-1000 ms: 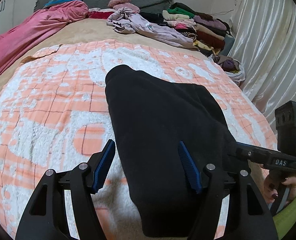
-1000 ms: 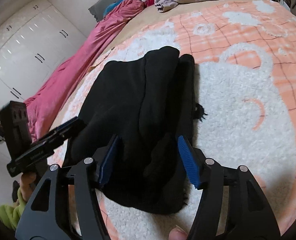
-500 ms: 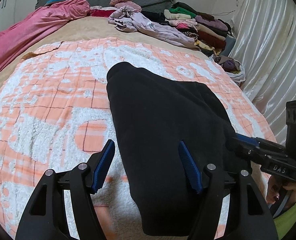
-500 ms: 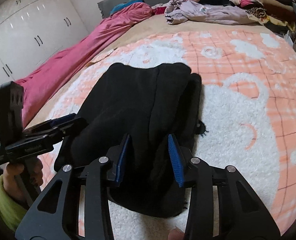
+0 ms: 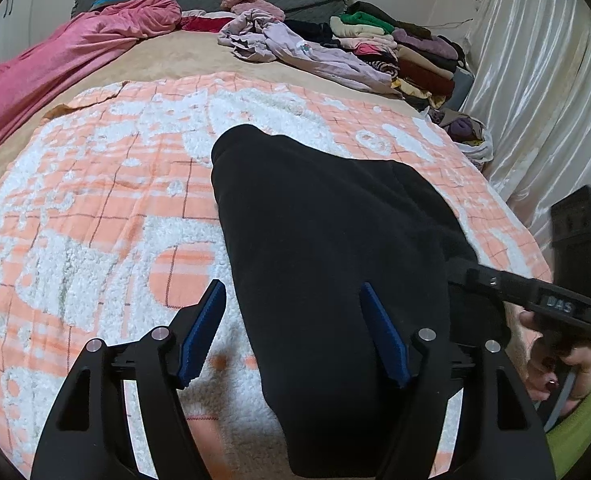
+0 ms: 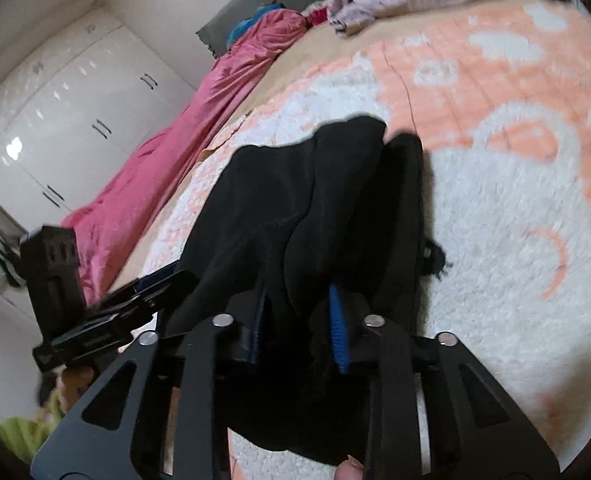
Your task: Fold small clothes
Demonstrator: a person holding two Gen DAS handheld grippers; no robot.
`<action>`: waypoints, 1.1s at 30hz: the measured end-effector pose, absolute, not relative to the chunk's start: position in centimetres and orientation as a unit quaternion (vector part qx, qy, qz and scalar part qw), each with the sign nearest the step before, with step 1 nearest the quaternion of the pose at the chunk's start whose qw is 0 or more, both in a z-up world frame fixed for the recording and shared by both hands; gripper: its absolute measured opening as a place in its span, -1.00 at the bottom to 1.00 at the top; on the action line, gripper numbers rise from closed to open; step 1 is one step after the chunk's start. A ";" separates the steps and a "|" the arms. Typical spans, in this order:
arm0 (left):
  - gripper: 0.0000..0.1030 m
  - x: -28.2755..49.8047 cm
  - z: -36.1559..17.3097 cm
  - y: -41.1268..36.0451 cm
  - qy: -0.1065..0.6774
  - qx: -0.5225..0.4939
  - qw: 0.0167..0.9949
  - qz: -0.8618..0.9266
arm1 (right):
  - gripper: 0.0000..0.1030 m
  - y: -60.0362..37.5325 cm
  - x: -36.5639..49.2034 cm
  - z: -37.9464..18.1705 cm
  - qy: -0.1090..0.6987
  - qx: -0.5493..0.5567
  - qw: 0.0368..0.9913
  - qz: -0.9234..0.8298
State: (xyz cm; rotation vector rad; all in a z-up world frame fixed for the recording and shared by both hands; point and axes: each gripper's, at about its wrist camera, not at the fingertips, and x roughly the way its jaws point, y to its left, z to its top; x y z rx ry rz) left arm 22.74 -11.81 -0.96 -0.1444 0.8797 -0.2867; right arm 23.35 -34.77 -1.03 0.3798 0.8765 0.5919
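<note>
The right gripper (image 6: pixel 297 326) has just been closing and now pinches a raised fold of the black garment (image 5: pixel 327 248). The left gripper (image 5: pixel 295 328) stands released, its jaws straddling the garment's near left edge without pressing it. The garment lies on the orange-and-white blanket (image 5: pixel 95 200). Far back, folded clothes (image 5: pixel 407 52) are stacked.

A bed (image 5: pixel 175 68) spread with a blanket, clothes on top.

We see an orange-and-white blanket (image 5: pixel 95 200) over the tan bed, a black garment (image 5: pixel 327 240) lying on it, a pink cover (image 5: pixel 55 64) along one side, a lilac garment (image 5: pixel 295 48) and folded clothes (image 5: pixel 407 48) at the far end.
</note>
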 end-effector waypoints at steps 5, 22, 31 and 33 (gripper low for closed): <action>0.34 22.5 0.2 -13.4 0.419 -0.042 0.895 -0.147 | -0.72 -35.2 21.7 0.9 0.406 0.105 0.873 0.250; 0.41 20.4 0.2 -11.6 0.424 -0.056 0.891 -0.151 | -0.01 -38.0 18.7 -0.8 0.422 0.192 0.851 0.248; 0.41 18.2 -1.0 -12.6 0.437 -0.046 0.885 -0.156 | 0.02 -36.2 17.4 -3.0 0.428 0.179 0.856 0.229; 0.41 18.1 -1.3 -12.9 0.436 -0.035 0.887 -0.149 | -0.29 -35.8 17.5 -3.4 0.431 0.166 0.859 0.221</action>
